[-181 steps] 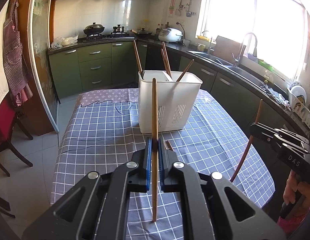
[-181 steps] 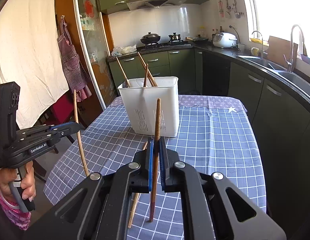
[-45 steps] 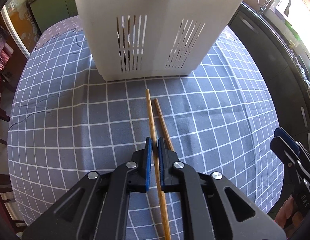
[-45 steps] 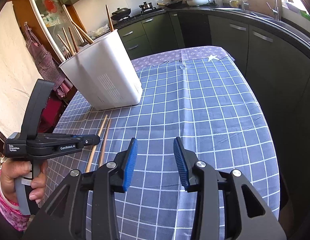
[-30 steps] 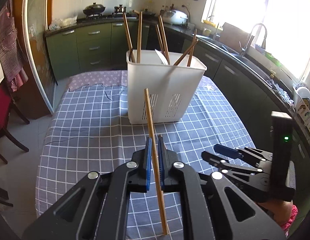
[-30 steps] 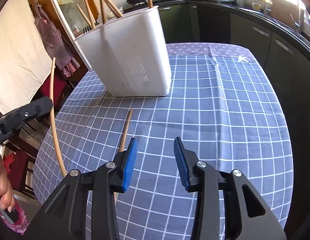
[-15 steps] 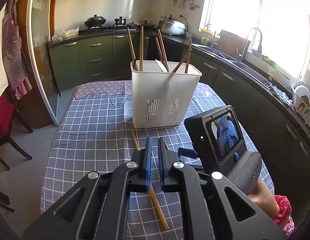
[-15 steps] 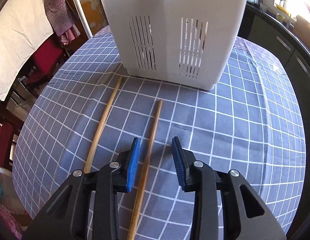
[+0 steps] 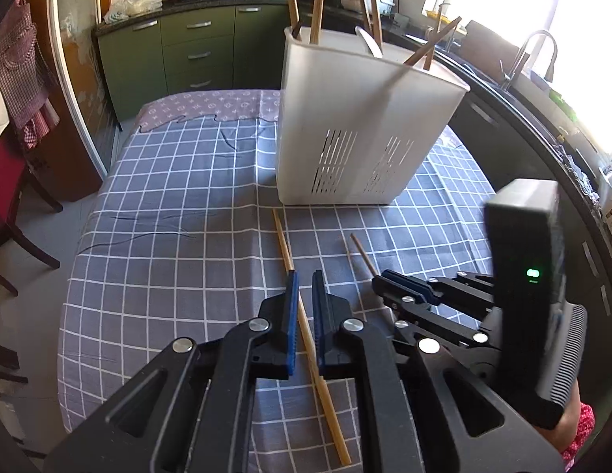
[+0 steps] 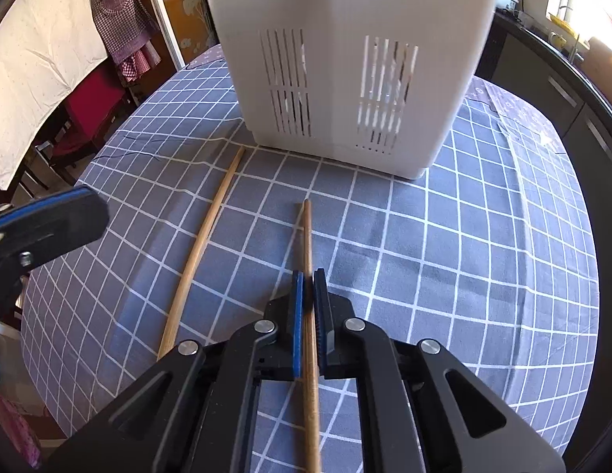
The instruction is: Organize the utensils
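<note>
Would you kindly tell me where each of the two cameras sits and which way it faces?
Left wrist: on the left gripper, angled down over the checked tablecloth toward the white utensil holder; its shut fingers straddle the pale chopstick, the right gripper beside it.
Right wrist: on the right gripper, lower and nearer the holder, fingers clamped on the darker chopstick; the left gripper at the left edge.
Shared: holder, both chopsticks, tablecloth.

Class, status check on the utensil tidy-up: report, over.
Left tool shut, empty, above light chopstick. Right tool shut on dark chopstick, lying flat. White holder ahead, nothing between.
</note>
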Tool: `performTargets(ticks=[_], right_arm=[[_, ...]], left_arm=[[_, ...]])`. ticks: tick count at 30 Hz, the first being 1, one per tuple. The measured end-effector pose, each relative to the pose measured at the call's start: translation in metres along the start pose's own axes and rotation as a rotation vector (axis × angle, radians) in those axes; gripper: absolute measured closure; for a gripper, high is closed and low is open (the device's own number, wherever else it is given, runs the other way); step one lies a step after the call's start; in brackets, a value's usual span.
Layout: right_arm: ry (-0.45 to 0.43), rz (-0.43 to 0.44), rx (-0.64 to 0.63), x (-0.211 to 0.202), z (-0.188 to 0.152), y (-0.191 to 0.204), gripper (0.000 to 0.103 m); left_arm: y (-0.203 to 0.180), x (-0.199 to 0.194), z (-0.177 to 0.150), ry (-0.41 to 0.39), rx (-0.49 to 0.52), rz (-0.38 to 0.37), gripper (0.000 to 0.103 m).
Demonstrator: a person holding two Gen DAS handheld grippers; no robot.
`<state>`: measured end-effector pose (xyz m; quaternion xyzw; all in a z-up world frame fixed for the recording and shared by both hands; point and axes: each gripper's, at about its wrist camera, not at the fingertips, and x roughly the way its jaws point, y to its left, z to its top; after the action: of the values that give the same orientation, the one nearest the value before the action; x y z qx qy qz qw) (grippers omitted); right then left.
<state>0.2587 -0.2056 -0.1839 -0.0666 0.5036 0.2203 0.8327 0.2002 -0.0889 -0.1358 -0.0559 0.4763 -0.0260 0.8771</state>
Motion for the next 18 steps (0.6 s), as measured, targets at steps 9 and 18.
performTargets(ticks=[9, 18], right_arm=[[-0.134, 0.036, 0.058, -0.066, -0.008, -0.028, 0.097], [-0.16, 0.074, 0.067, -0.079, -0.012, -0.029, 0.097]], left_arm=[[0.003, 0.048, 0.017, 0.111, -0.029, 0.057, 0.087], [-0.001, 0.067, 0.018, 0.172, -0.027, 0.091, 0.087]])
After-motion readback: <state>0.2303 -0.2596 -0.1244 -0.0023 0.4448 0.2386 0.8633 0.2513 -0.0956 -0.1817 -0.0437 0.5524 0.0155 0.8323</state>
